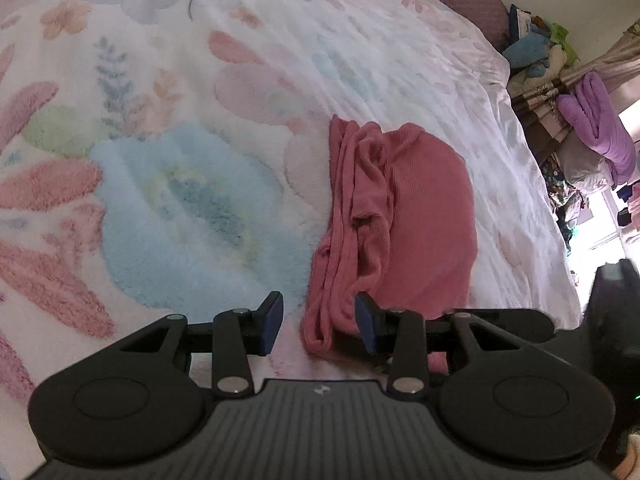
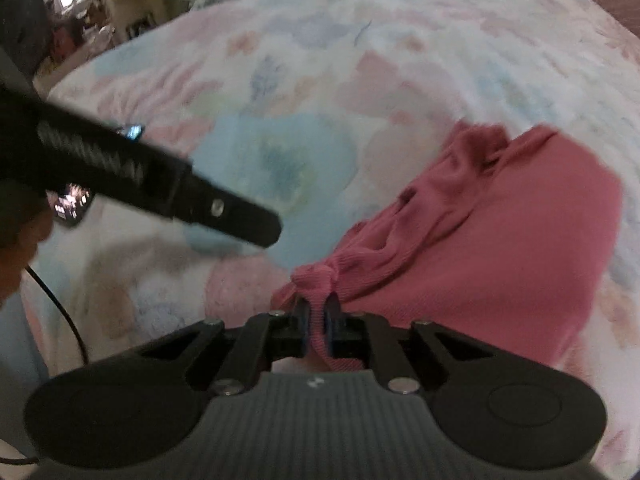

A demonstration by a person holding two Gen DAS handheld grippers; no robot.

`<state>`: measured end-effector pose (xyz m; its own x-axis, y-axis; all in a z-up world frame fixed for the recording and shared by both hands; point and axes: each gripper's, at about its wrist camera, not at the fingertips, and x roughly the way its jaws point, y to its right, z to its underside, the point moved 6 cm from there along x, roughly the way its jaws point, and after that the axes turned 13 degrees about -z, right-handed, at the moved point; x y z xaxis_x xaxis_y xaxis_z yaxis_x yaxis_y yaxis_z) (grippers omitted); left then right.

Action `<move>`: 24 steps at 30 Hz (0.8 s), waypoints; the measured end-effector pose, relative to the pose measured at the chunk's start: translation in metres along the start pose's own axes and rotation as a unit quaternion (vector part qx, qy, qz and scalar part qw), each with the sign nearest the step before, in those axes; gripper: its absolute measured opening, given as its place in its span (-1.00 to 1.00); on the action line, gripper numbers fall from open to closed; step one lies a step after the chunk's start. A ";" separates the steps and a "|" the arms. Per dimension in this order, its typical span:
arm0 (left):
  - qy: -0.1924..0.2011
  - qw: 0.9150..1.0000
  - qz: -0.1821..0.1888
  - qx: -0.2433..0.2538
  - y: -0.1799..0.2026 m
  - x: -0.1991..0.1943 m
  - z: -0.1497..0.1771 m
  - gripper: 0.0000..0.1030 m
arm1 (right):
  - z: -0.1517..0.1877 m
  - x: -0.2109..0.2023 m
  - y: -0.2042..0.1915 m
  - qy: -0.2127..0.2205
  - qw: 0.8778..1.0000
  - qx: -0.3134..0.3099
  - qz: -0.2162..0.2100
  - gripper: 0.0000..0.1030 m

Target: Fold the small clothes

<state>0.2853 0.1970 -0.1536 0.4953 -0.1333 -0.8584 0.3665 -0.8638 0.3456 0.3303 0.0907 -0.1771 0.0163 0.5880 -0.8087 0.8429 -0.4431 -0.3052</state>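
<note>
Nearest us, our right tongs pinch a bunched corner of the pink garment. Our left tongs stand apart, with the garment's rolled near edge between the pads but not squeezed. The garment lies crumpled and partly folded on the fluffy flowered blanket. Farther off, beyond the bed's edge, sits a cluttered heap with a purple towel.

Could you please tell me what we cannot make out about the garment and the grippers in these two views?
- Pink garment: its type; it lies bunched on the floral blanket.
- Its near edge: left wrist view, behind the left gripper.
- Left gripper's fingertips: right wrist view, motion blur.
- Right gripper: how much cloth it pinches.
</note>
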 end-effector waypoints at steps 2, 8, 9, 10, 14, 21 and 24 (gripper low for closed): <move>-0.007 1.000 0.009 -0.003 0.003 0.004 0.000 -0.12 | 0.004 0.002 0.003 -0.003 1.000 0.013 -0.003 -0.64; -0.010 1.000 0.023 0.011 0.020 0.019 0.000 0.04 | 0.017 -0.039 -0.005 0.038 0.997 0.053 -0.050 -0.56; -0.008 1.000 0.016 0.021 0.024 0.021 0.002 0.06 | 0.022 -0.048 -0.005 0.047 0.996 0.059 -0.037 -0.54; -0.005 0.999 0.010 0.033 0.030 0.024 0.003 0.09 | 0.027 -0.056 -0.002 0.059 0.996 0.068 -0.026 -0.48; 0.015 0.996 0.003 0.083 0.053 0.027 0.007 0.42 | 0.052 -0.087 0.025 0.105 0.984 0.136 0.041 -0.34; -0.008 0.996 -0.017 0.087 0.050 0.050 0.012 -0.34 | 0.102 -0.085 0.057 0.080 0.973 0.208 0.067 -0.02; -0.004 0.999 -0.002 0.038 0.037 0.044 0.012 -0.78 | 0.106 -0.074 0.051 0.079 0.975 0.187 0.089 -0.42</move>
<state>0.3115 0.1534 -0.1829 0.4872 -0.1340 -0.8629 0.3069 -0.8988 0.3129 0.3156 -0.0469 -0.1864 0.2531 0.5632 -0.7866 0.5651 -0.7460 -0.3523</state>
